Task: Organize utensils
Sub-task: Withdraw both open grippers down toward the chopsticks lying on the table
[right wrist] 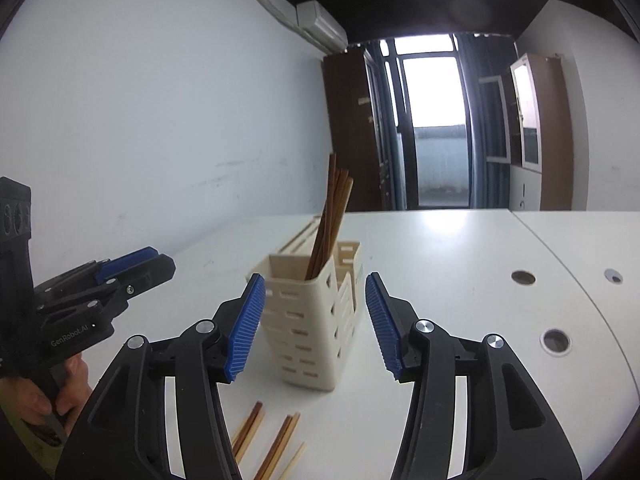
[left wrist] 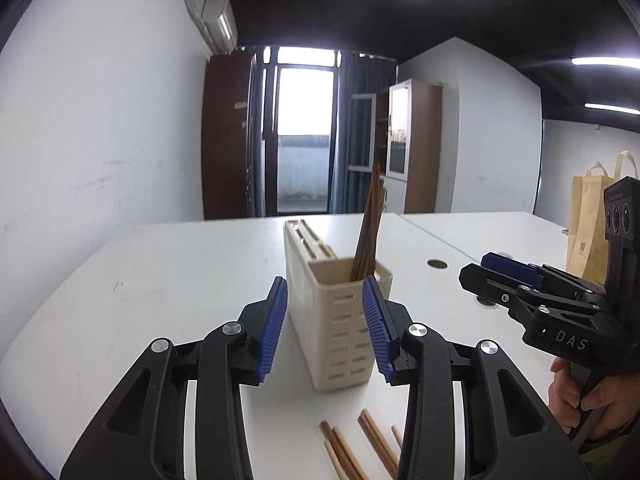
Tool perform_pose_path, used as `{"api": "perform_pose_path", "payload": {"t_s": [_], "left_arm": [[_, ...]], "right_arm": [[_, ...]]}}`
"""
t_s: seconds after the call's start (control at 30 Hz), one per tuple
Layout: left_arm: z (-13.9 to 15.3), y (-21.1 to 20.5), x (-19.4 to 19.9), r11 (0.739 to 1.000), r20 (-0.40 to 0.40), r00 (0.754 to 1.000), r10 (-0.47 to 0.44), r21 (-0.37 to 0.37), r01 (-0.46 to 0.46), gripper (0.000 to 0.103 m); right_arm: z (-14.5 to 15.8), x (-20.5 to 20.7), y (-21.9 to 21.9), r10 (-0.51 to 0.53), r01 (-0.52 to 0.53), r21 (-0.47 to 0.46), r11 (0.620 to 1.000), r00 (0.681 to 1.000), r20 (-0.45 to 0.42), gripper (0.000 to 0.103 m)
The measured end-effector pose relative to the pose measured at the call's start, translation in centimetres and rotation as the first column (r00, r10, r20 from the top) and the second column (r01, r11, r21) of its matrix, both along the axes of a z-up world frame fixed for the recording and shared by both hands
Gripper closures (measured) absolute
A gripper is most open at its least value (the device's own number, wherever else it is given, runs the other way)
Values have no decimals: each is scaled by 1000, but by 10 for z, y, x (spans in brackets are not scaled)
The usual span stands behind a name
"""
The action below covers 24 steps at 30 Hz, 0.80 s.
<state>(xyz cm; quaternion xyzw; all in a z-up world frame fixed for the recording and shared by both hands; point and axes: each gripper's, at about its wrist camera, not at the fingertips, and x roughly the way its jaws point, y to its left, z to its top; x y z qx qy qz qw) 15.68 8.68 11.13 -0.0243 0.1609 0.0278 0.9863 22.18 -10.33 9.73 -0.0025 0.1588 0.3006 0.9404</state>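
The left gripper (left wrist: 325, 326) and right gripper (right wrist: 316, 326) are hovering spread and empty before the cream utensil holder (left wrist: 334, 320) on the white tabletop (left wrist: 160, 280), loose chopsticks (right wrist: 276, 446) lying at the frame's bottom.

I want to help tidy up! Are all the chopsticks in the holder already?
No, some chopsticks lie loose on the table in front of the holder, which has only a few standing inside.

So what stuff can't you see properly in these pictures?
- Loose chopsticks on the table: both views cut them off at the bottom edge, and gripper fingers cover some, so no count.
- Chopsticks in the holder: lower ends hidden by its wall.
- Holder's rear slots: contents hidden, both views.
- Paper bag: left view, right gripper partly covers it.
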Motion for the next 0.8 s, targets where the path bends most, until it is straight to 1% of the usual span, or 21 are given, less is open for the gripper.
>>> {"api": "perform_pose_path", "payload": {"t_s": [0.27, 0.37, 0.47, 0.57, 0.63, 0.8], "left_arm": [[-27, 2, -6, 999, -123, 992, 22, -25, -25, 63], [-41, 1, -5, 999, -199, 980, 27, -36, -35, 62], [-57, 2, -6, 998, -251, 968, 18, -58, -34, 62], [-69, 6, -6, 993, -302, 953, -11, -111, -23, 62], [-76, 7, -4, 994, -330, 944, 6, -102, -42, 62], [-89, 4, -5, 996, -378, 926, -2, -88, -34, 62]], "right_arm": [[-31, -5, 2, -37, 26, -92, 995, 993, -116, 48], [-41, -5, 4, -50, 29, -129, 991, 984, -169, 47], [-53, -5, 6, -64, 27, -176, 984, 976, -208, 45], [-63, -2, 7, -84, 33, -209, 977, 966, -242, 45], [-72, -1, 7, -96, 34, -230, 973, 960, -265, 45], [-88, 1, 11, -109, 20, -268, 963, 941, -319, 45]]}}
